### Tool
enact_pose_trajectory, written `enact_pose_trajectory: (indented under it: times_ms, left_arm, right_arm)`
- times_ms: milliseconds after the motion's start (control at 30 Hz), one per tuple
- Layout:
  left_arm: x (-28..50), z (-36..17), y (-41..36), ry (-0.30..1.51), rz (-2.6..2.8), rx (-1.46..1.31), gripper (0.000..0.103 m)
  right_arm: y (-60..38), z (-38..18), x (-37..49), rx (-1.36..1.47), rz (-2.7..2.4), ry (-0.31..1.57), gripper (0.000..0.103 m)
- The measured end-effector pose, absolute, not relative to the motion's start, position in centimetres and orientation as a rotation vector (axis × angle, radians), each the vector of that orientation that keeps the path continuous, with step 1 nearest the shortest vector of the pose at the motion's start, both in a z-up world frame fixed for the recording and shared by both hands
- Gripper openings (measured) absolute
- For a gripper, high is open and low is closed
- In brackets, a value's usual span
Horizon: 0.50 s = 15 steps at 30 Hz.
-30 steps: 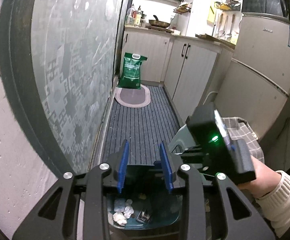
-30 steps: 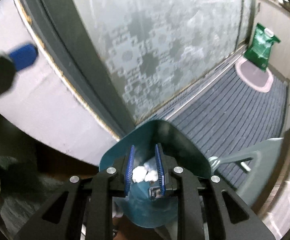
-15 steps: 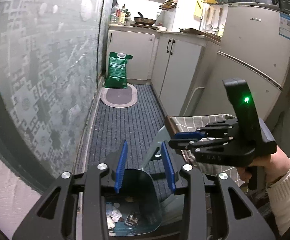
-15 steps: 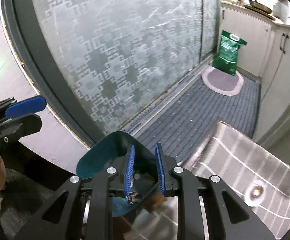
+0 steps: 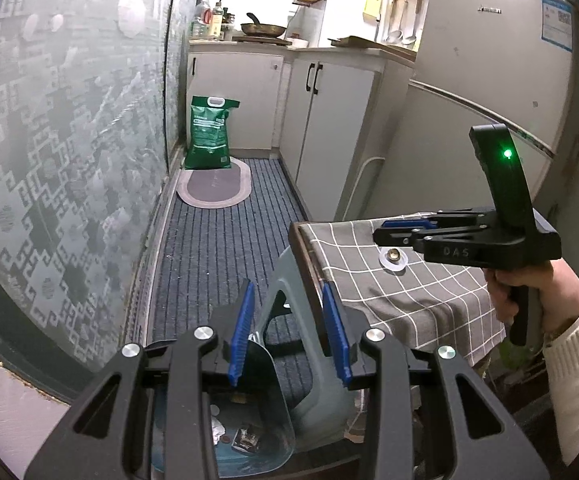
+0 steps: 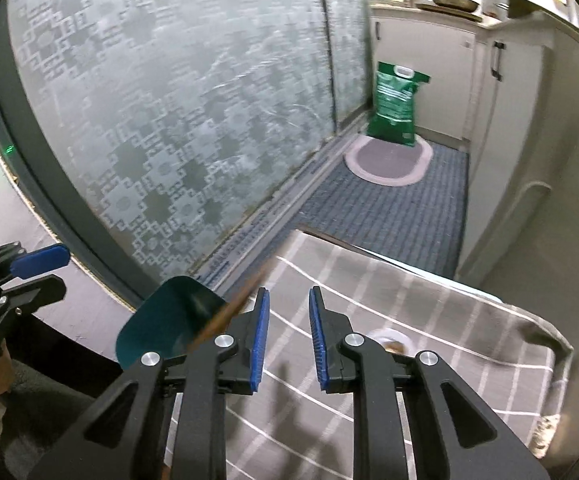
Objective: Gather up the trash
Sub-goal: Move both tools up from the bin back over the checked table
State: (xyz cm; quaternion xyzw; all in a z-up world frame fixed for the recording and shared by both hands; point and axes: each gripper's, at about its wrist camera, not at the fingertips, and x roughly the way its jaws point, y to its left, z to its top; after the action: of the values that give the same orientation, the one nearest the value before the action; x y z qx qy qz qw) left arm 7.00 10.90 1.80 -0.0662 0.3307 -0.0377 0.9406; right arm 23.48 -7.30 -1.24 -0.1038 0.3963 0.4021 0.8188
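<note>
A teal bin stands on the floor below my left gripper, with crumpled paper and wrappers inside. Its raised lid shows in the right wrist view. My left gripper is open and empty above the bin. My right gripper is open and empty over a table with a grey checked cloth; it also shows in the left wrist view. A small brown scrap on a white disc lies on the cloth just under its fingers.
A frosted patterned glass door runs along the left. A grey stool stands between bin and table. A green bag and oval mat sit at the far end by white cabinets. A fridge stands right.
My right gripper has lifted out of the bin and swung right over the checked cloth, its jaws now wider. My left gripper has risen and tilted up, still over the bin.
</note>
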Motion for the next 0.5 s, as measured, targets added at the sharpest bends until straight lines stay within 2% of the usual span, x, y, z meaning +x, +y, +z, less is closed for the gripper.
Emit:
enact_pose_trajectory:
  times_ms: [500]
  left_arm:
    - [8.3, 1.1, 8.9, 0.701, -0.101, -0.120, 0.040]
  right_arm:
    - [-9.6, -3.9, 24.7, -0.297, 0.775, 0.882, 0.020]
